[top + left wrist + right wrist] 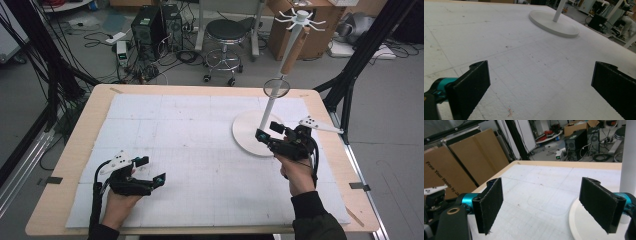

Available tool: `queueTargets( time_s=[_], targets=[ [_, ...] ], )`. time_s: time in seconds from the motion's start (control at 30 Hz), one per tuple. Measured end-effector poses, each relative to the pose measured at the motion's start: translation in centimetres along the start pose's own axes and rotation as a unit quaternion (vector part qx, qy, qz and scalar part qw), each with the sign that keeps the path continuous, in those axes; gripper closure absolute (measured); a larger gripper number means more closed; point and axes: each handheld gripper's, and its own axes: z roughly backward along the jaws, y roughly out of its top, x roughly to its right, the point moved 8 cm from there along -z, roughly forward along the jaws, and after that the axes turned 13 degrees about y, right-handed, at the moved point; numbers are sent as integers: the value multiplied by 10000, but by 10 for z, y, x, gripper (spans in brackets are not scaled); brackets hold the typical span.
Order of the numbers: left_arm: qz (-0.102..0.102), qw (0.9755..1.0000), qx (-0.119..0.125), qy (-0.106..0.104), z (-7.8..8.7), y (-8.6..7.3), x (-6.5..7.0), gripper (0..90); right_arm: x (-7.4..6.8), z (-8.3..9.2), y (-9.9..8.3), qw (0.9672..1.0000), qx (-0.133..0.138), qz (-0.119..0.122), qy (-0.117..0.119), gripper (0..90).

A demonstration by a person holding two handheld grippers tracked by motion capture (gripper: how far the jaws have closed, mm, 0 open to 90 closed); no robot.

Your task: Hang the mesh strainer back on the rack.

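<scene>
A white stand rises from a round base (245,136) at the table's right, its pole (267,107) topped by several hooks (301,19). From one hook hangs a wire-ringed strainer (276,88) with a wooden handle (293,50). My right gripper (269,131) is open and empty, low over the near edge of that base; the base (584,225) and pole (629,155) show past its jaws (544,202). My left gripper (151,170) is open and empty over the white mat at the front left. It (541,82) points toward the base (554,23).
A white foam mat (200,140) covers most of the wooden table (70,150). Beyond the far edge are a black stool (226,31), computer towers (150,25), cables and cardboard boxes (320,30). Black frame posts (350,75) stand at both sides.
</scene>
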Motion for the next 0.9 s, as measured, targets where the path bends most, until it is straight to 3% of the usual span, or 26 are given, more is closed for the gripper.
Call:
queueTargets(
  time_s=[0.33, 0.47, 0.57, 0.9],
  targets=[
    [-18, 10000, -8, -9, 0, 0, 1, 26, -5, 2, -7, 9999, -109, 124, 30, 177],
    [-11, 10000, -1, -13, 0, 0, 1, 27, 3, 6, -18, 9999, -112, -15, -78, 180],
    [-18, 10000, -3, -7, 0, 0, 1, 27, 8, 7, -29, 9992, -328, -154, -172, 181],
    [-37, 10000, -42, -15, -2, -1, 2, 27, 17, 16, -59, 9977, -489, -412, -225, 181]
  ],
)
